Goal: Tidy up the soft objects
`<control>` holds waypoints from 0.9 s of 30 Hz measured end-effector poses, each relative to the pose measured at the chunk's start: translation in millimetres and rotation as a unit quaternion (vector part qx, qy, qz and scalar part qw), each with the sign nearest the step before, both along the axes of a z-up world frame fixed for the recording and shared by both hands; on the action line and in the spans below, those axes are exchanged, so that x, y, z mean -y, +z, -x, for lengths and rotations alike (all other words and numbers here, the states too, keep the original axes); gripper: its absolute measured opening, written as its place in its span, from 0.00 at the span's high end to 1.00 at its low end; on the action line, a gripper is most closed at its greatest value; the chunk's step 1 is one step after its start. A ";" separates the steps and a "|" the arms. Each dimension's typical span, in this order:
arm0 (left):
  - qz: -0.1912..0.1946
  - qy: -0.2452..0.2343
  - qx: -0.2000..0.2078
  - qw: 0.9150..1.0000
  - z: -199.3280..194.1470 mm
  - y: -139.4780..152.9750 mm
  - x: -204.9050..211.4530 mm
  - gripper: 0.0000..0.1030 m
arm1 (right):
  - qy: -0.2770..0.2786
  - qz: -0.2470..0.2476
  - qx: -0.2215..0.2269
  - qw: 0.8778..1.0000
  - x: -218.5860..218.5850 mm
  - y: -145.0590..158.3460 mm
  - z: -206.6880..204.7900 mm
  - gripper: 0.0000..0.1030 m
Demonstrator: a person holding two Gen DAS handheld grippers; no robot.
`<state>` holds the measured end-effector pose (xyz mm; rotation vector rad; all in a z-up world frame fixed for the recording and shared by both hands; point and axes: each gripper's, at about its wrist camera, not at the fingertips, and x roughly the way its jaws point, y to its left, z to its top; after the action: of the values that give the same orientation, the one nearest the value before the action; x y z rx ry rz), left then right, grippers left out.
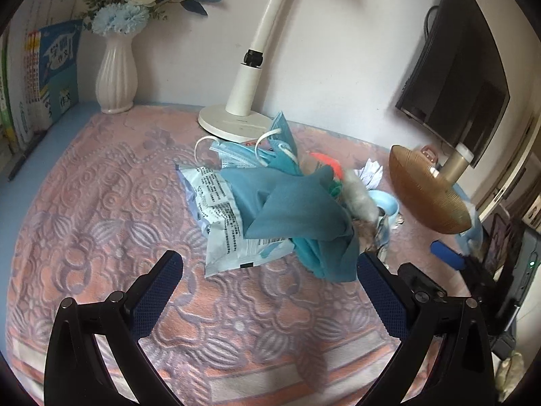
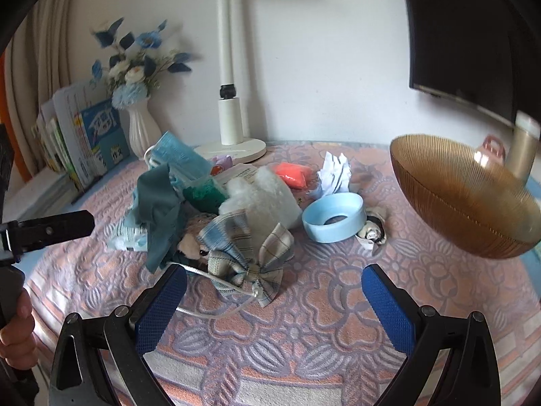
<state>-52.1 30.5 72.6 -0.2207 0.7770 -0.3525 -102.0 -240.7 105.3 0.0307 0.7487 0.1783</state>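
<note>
A pile of soft things lies on the pink patterned cloth [image 1: 101, 223]: a teal cloth [image 1: 297, 209], blue face masks [image 1: 236, 152], a printed white packet [image 1: 219, 209], white fluff [image 2: 260, 196], a plaid bow [image 2: 250, 253], green yarn [image 2: 203, 196] and an orange lump [image 2: 292, 172]. My left gripper [image 1: 270, 267] is open, just in front of the teal cloth and packet. My right gripper [image 2: 274, 280] is open, its left finger beside the bow and a white cord [image 2: 216, 311]. The left gripper also shows in the right wrist view [image 2: 50, 230].
An amber ribbed bowl [image 2: 463, 199] is tilted at the right. A blue ring [image 2: 333, 216], crumpled paper [image 2: 333, 172], a white lamp base [image 1: 233, 121], a vase of flowers [image 1: 116, 74] and books [image 1: 44, 77] stand around. A dark monitor [image 1: 463, 61] hangs at the right.
</note>
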 end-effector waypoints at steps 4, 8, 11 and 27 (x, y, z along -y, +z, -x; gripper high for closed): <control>-0.020 -0.025 -0.010 0.999 -12.0 6.7 12.2 0.01 | 0.019 -0.034 -0.027 0.999 5.7 2.9 -4.3 0.17; -0.022 -0.045 -0.017 0.999 -29.7 4.8 32.5 0.01 | 0.038 -0.030 -0.047 0.998 -0.5 7.5 -8.5 0.22; -0.023 -0.050 -0.019 0.998 -45.4 2.0 42.6 0.06 | 0.054 -0.039 -0.062 0.996 -2.9 7.4 -17.8 0.31; -0.016 -0.074 -0.014 0.997 -35.8 -3.8 38.3 0.82 | 0.043 -0.082 -0.092 0.991 8.7 -16.5 -40.7 0.68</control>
<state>-16.3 -7.8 68.8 -0.1385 0.8292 -0.4777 -61.3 -249.3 88.8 0.1726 0.9194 0.3221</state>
